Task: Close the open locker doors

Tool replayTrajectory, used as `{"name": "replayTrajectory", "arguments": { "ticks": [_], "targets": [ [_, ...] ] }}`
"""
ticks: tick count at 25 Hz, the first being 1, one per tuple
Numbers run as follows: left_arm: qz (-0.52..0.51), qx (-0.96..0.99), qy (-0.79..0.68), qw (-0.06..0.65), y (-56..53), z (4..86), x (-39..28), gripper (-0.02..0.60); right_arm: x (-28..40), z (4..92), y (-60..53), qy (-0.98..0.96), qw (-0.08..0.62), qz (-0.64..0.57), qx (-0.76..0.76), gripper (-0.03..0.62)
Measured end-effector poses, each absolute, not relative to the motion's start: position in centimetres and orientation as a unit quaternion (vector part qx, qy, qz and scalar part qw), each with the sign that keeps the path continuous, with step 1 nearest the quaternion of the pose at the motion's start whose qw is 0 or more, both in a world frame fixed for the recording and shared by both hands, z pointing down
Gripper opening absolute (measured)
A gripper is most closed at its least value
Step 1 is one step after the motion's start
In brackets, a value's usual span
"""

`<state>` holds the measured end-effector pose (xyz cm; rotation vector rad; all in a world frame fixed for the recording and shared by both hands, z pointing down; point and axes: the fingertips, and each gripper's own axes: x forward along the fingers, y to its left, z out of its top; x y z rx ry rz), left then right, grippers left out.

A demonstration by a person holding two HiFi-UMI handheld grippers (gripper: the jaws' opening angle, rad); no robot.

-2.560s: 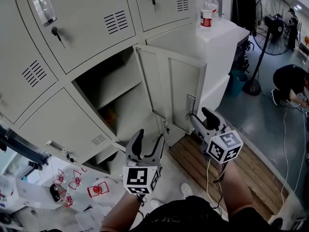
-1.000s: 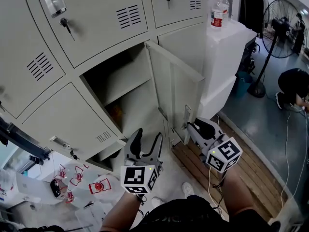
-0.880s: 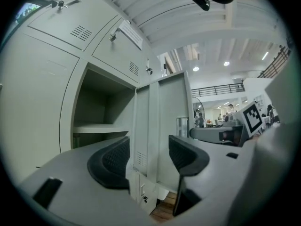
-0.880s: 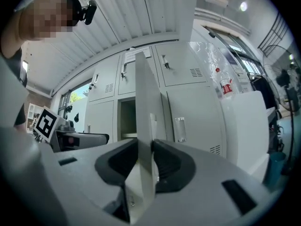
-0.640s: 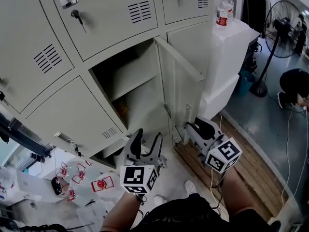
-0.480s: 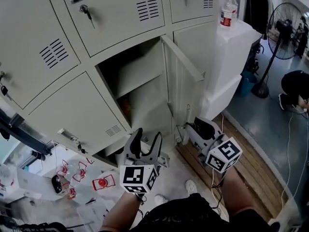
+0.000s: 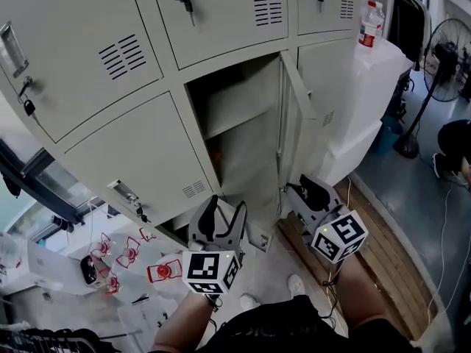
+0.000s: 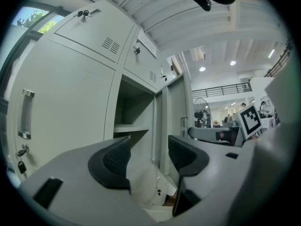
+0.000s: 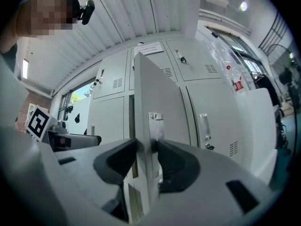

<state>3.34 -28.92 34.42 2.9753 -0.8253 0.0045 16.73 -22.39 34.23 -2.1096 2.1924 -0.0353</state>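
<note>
The grey locker door [image 7: 289, 116] stands about halfway open and is seen edge-on in the head view, beside its open compartment [image 7: 239, 116], which has a shelf inside. My right gripper [image 7: 293, 194] is at the door's lower free edge. In the right gripper view the door [image 9: 157, 93] runs between the jaws of that gripper [image 9: 146, 161], which have just been opening; the pads sit close to both faces without clamping. My left gripper [image 7: 224, 213] is open and empty, pointing at the compartment from below and to the left. The left gripper view shows that gripper [image 8: 149, 157] in front of the door [image 8: 175, 107].
Closed lockers with keys [image 7: 184, 2] surround the open one. A white cabinet [image 7: 368, 72] with a water bottle [image 7: 370, 22] stands right of the door. A standing fan [image 7: 441, 57], a crouching person [image 7: 456, 142] and a wooden floor strip [image 7: 383, 248] lie to the right. Red-marked items [image 7: 125, 252] lie at the lower left.
The door has swung from wide open to edge-on, toward its frame. My right gripper has moved along with its lower edge. My left gripper has moved nearer the lockers.
</note>
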Motion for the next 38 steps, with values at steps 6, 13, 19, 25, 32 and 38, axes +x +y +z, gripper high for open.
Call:
{"name": "replayTrajectory", "arguments": {
  "ticks": [6, 13, 19, 25, 32, 38],
  "targets": [
    [0.006, 0.959, -0.282, 0.023, -30.2, 34.6, -0.1, 0.252, 14.3, 34.4, -24.7, 0.719, 0.054, -0.011, -0.693, 0.127],
    [0.006, 0.952, -0.305, 0.018, -31.5, 34.5, -3.8, 0.250, 12.3, 34.4, -27.7, 0.727, 0.058, -0.021, -0.684, 0.127],
    [0.004, 0.944, -0.328, 0.022, -32.7, 34.7, -5.2, 0.250, 10.9, 34.1, -30.4, 0.747, 0.049, -0.019, -0.662, 0.127],
    [-0.005, 0.934, -0.356, 0.026, -34.0, 34.4, -5.2, 0.250, 10.0, 33.7, -32.9, 0.774, 0.038, -0.018, -0.632, 0.127],
    [-0.013, 0.920, -0.391, 0.030, -35.6, 34.0, -4.9, 0.249, 9.3, 33.6, -35.8, 0.806, 0.018, -0.014, -0.592, 0.127],
    [-0.014, 0.905, -0.424, 0.031, -36.6, 33.9, -5.3, 0.249, 8.9, 33.6, -38.2, 0.819, 0.009, -0.008, -0.574, 0.129]
  ]
}}
